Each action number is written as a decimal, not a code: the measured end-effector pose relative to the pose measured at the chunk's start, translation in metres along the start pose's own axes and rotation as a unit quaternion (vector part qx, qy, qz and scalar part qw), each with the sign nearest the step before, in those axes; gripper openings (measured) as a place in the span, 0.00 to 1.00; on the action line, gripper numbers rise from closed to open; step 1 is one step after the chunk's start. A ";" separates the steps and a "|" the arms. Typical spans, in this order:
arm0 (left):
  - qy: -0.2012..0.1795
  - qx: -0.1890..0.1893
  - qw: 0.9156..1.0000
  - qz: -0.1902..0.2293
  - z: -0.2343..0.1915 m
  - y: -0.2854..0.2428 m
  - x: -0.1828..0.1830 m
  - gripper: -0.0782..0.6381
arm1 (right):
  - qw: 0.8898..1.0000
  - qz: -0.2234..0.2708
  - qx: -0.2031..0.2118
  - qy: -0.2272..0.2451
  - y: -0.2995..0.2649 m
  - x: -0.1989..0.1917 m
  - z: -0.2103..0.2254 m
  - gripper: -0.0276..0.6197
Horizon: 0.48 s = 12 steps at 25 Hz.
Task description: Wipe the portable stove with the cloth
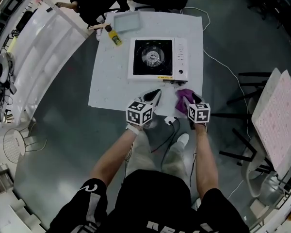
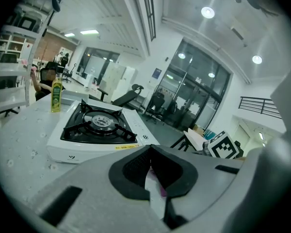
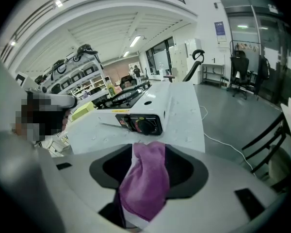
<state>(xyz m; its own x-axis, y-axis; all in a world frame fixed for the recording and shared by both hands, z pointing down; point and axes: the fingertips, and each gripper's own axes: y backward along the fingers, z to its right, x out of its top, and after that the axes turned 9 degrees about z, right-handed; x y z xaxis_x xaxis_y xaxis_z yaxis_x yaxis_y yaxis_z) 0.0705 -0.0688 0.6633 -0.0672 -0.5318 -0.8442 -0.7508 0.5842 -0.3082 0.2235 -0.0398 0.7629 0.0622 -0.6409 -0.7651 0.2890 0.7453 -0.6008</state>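
The white portable stove point(image 1: 157, 58) with its black burner sits on the white table point(image 1: 106, 81); its front shows in the left gripper view point(image 2: 94, 130) and its knob side in the right gripper view point(image 3: 136, 106). The purple cloth point(image 1: 184, 101) lies at the table's near edge, right of the stove's front. It rests loosely between the jaws of my right gripper point(image 1: 188, 100), which stand apart around the cloth point(image 3: 145, 178) without pinching it point(image 3: 145, 147). My left gripper point(image 1: 156, 93) hovers just left of it, tips together and empty point(image 2: 150, 148).
A yellow bottle point(image 1: 115, 37) and a grey tray point(image 1: 127, 21) stand beyond the stove's left corner. A person point(image 1: 94, 1) sits at the far side. A white cable point(image 1: 223, 67) trails off the table's right edge. A folding chair point(image 1: 276, 120) stands at the right.
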 end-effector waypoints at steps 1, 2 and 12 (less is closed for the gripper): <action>-0.002 0.002 1.000 0.004 0.000 0.001 0.006 0.12 | 1.000 0.007 0.001 0.002 0.003 0.008 -0.002 0.33; -0.003 0.004 1.000 0.009 -0.001 0.002 0.012 0.12 | 1.000 0.015 0.002 0.004 0.005 0.016 -0.004 0.33; -0.022 0.023 0.997 0.064 0.034 0.019 0.071 0.12 | 0.996 0.081 0.020 0.031 0.063 0.090 -0.003 0.33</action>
<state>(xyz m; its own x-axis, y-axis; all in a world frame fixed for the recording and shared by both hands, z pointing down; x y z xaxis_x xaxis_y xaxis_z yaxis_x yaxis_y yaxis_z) 0.0732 -0.0745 0.5828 -0.1309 -0.4242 -0.8960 -0.7066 0.6739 -0.2159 0.2440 -0.0503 0.6555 0.0531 -0.4989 -0.8650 0.3180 0.8296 -0.4590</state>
